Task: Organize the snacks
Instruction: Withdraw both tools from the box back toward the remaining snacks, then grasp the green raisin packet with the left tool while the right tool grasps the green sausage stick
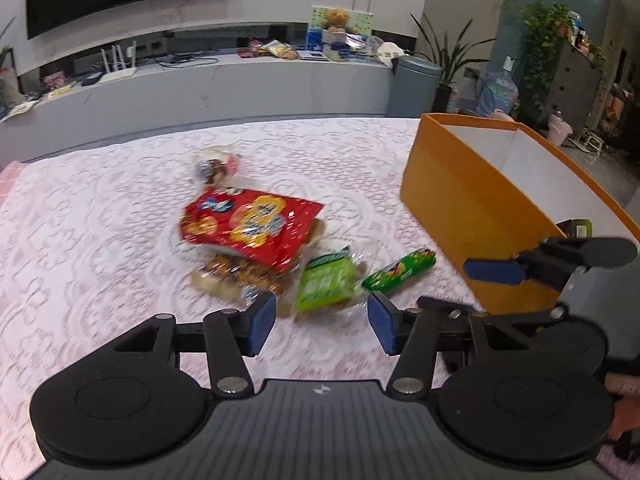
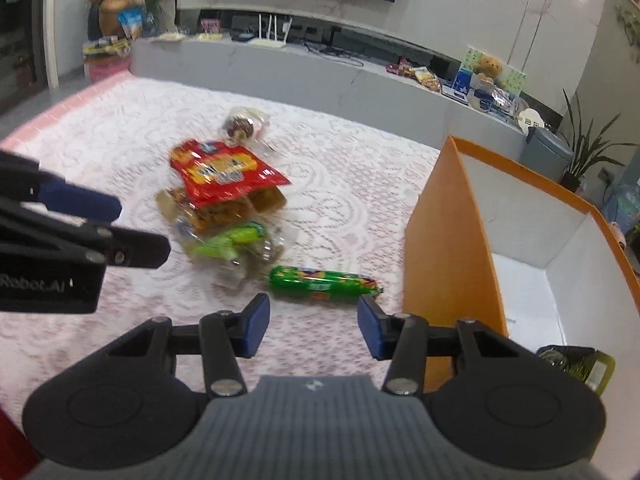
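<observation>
A pile of snacks lies on the lace-covered table (image 1: 100,208): a red cracker bag (image 1: 250,226) (image 2: 222,170) on top of clear packs of brown biscuits (image 1: 244,274), a bright green pack (image 1: 326,282) (image 2: 230,242), a green roll of biscuits (image 1: 400,270) (image 2: 324,284) and a clear pack of sweets (image 1: 216,164) (image 2: 244,124) at the far side. An orange box (image 1: 472,208) (image 2: 448,248) stands open on the right. My left gripper (image 1: 322,326) is open, just before the green pack. My right gripper (image 2: 312,326) is open, just before the green roll.
The right gripper shows in the left wrist view (image 1: 552,260) beside the box. The left gripper shows in the right wrist view (image 2: 80,232) at the left. A dark packet (image 2: 576,362) lies inside the box. A grey TV bench (image 1: 200,88) runs behind the table.
</observation>
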The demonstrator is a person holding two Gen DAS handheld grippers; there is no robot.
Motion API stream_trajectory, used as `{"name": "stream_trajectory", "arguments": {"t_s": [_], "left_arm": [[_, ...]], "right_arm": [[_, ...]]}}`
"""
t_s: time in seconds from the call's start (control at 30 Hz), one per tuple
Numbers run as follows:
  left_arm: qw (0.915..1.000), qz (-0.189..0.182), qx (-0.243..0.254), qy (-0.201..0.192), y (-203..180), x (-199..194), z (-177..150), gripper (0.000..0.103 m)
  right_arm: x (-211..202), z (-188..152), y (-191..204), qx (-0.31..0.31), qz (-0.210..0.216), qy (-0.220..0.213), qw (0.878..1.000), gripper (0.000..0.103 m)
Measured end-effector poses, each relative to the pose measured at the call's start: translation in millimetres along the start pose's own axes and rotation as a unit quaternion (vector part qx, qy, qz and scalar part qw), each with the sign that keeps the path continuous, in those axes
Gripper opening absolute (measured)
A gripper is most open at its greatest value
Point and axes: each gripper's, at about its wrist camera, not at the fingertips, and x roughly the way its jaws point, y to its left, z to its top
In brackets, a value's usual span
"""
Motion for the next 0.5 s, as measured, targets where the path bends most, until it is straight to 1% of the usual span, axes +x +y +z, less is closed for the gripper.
{"name": "stream_trajectory", "arguments": {"t_s": [0.1,0.23,0.37,0.5], "left_arm": [[0.9998,-0.013,-0.003,0.011,-3,16,7,0.062],[0.9992,-0.027,-0.004,0.029,-6,34,15,0.062],[0.998,-0.025,0.01,0.058,-11,52,20,0.062],[0.9965,-0.026,0.009,0.079,-9,64,23,0.062]], "right_arm": [[10,0,-4,0.019,-0.004,0.009,1.0,0.045],[17,-1,-4,0.024,-0.016,-0.004,1.0,0.045],[21,0,-2,0.018,-0.016,-0.019,1.0,0.045],[29,1,-1,0.006,-0.017,-0.016,1.0,0.045]]}}
